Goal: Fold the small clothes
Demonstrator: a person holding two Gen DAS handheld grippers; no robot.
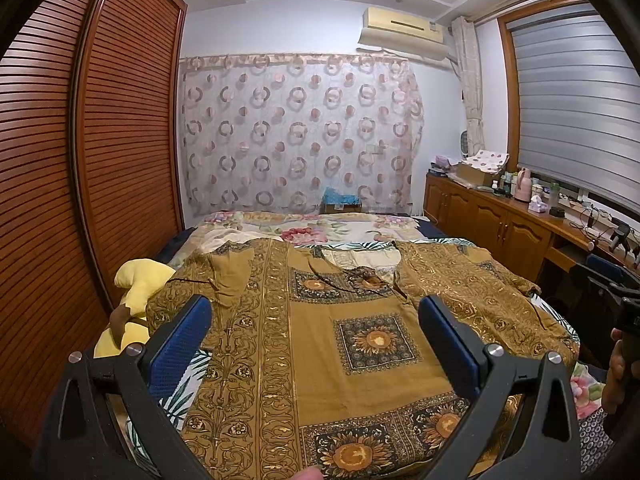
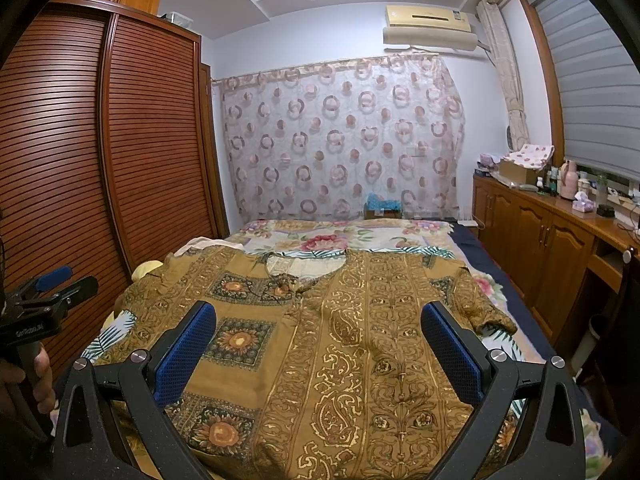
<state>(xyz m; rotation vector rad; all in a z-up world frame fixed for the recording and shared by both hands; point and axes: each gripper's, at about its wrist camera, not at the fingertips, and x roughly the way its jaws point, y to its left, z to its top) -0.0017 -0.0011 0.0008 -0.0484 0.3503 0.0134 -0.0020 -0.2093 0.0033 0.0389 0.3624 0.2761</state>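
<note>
A floral-sheeted bed [image 1: 344, 226] fills the room's middle, and spread flat across it lies the brown sunflower-print top [image 1: 352, 332], neckline towards the far wall, gold scrollwork bands running lengthwise, short sleeves out to each side. Its near hem is cut off behind the gripper frames. A yellow plush toy [image 1: 138, 280] is half hidden under its left sleeve. The left gripper [image 1: 316, 320] and right gripper [image 2: 320, 328] both hover above the cloth, jaws spread wide, holding nothing.
</note>
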